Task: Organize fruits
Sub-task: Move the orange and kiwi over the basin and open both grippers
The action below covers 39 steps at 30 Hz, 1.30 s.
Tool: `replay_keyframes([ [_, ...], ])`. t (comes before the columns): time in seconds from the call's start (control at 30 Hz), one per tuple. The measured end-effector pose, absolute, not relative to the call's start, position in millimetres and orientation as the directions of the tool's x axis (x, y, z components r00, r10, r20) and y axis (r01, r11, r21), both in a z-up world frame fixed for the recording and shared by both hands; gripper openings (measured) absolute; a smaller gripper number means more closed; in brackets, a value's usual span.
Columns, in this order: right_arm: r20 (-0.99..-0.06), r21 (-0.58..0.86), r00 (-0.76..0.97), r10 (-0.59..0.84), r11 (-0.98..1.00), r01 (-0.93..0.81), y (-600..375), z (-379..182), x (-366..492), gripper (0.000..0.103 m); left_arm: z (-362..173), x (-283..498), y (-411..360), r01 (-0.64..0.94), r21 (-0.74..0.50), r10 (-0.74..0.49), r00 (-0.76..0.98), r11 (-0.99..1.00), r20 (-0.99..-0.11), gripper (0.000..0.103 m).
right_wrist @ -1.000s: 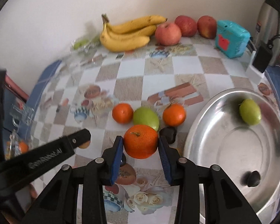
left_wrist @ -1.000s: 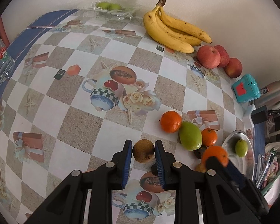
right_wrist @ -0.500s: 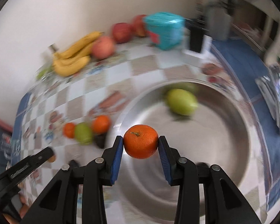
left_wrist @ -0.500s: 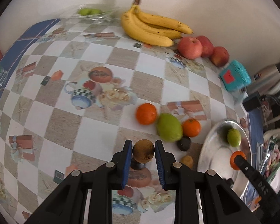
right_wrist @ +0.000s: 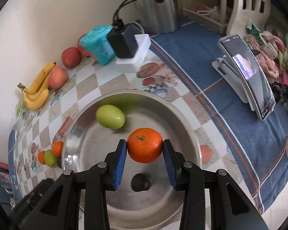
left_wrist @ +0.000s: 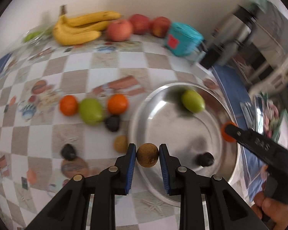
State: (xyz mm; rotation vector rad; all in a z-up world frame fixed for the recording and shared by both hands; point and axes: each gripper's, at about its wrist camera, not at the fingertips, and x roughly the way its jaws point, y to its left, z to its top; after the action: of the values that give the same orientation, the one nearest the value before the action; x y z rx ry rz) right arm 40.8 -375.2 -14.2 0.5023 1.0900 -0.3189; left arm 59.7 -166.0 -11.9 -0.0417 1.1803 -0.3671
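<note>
The left claw (left_wrist: 147, 154) is clenched on a small round brown fruit (left_wrist: 147, 157), its blue pads pressing both sides, at the lower middle of the left wrist view. The fruit hangs just over the near left rim of a steel bowl (left_wrist: 142, 115). Inside the bowl, a green fruit (left_wrist: 193, 101) lies toward the upper right and a small dark fruit (left_wrist: 204, 159) sits near the lower right. At the right edge the right claw's black finger reaches in over the bowl rim with a sliver of orange showing at its tip, and a hand (left_wrist: 272, 209) grips it in the lower right corner.

Left of the bowl on the checked worktop (left_wrist: 105, 61) lie another brown fruit (left_wrist: 120, 144), two dark ones, two oranges and a green fruit between them. Bananas (left_wrist: 80, 28), three apples (left_wrist: 121, 29) and a teal box (left_wrist: 182, 38) line the wall along the top.

In the right wrist view, the right claw (right_wrist: 144, 151) grasps an orange (right_wrist: 144, 145) at the centre, held above the bowl (right_wrist: 190, 134). The green fruit (right_wrist: 110, 116) lies in the bowl at upper left of the orange, and the dark fruit (right_wrist: 140, 182) is below it between the fingers. A phone on a stand (right_wrist: 247, 72) rests on blue cloth at the upper right, and a metal kettle (right_wrist: 157, 5) is at the top.
</note>
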Motion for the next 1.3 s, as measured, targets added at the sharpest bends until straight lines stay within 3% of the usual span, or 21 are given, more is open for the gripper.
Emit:
replay_keyframes([
  [0.47, -0.922, 0.228, 0.384, 0.041, 0.860, 0.456, -365.2, -33.1, 44.9, 0.041, -26.1, 54.3, -182.3, 0.308, -0.210, -0.303, 0.292, 0.928, -0.907, 0.030],
  [0.67, -0.907, 0.235, 0.420, 0.026, 0.860, 0.453, -366.4, -23.0, 44.3, 0.051, -23.4, 53.2, -180.7, 0.316, -0.209, -0.305, 0.297, 0.926, -0.905, 0.043],
  [0.8, -0.906, 0.222, 0.423, 0.012, 0.864, 0.451, -365.5, -20.2, 45.2, 0.058, -21.5, 58.4, -172.3, 0.283, -0.220, -0.305, 0.306, 0.934, -0.902, 0.065],
  [0.87, -0.908, 0.213, 0.420, 0.006, 0.868, 0.449, -364.9, -20.3, 45.7, 0.062, -22.1, 62.9, -165.4, 0.255, -0.218, -0.293, 0.309, 0.942, -0.905, 0.069],
  [1.13, -0.920, 0.160, 0.391, -0.027, 0.885, 0.437, -360.1, -21.5, 46.9, 0.069, -24.4, 82.1, -119.6, 0.059, -0.130, -0.143, 0.344, 0.990, -0.928, 0.097],
  [1.3, -0.926, 0.137, 0.377, -0.031, 0.902, 0.409, -347.4, -19.7, 48.4, 0.070, -26.4, 89.6, -81.3, -0.082, -0.122, -0.088, 0.338, 0.989, -0.937, 0.100],
])
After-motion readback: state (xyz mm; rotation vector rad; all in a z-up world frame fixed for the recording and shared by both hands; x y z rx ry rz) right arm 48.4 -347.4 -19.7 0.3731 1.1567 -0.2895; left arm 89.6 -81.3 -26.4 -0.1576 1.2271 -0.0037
